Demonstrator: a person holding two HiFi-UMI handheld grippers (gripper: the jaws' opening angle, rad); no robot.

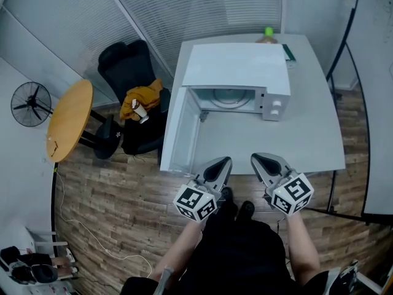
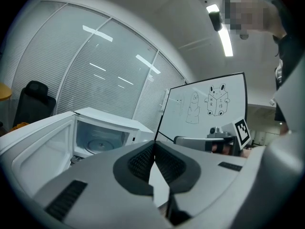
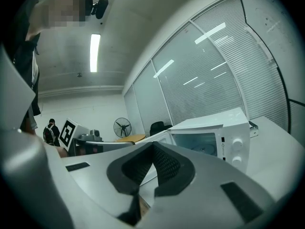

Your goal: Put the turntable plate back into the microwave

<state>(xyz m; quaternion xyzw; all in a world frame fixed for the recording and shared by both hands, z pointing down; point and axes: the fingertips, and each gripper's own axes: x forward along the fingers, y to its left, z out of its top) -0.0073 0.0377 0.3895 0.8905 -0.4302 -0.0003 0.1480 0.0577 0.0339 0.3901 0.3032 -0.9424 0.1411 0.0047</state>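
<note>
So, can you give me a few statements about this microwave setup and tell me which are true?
1. The microwave has its door open. True.
2. The turntable plate lies out on the white table. False: it sits inside the microwave.
3. The right gripper is holding the plate. False: its jaws are shut on nothing, near the table's front edge.
4. The left gripper has its jaws together with nothing between them. True.
5. An orange cloth lies on the black chair. True.
</note>
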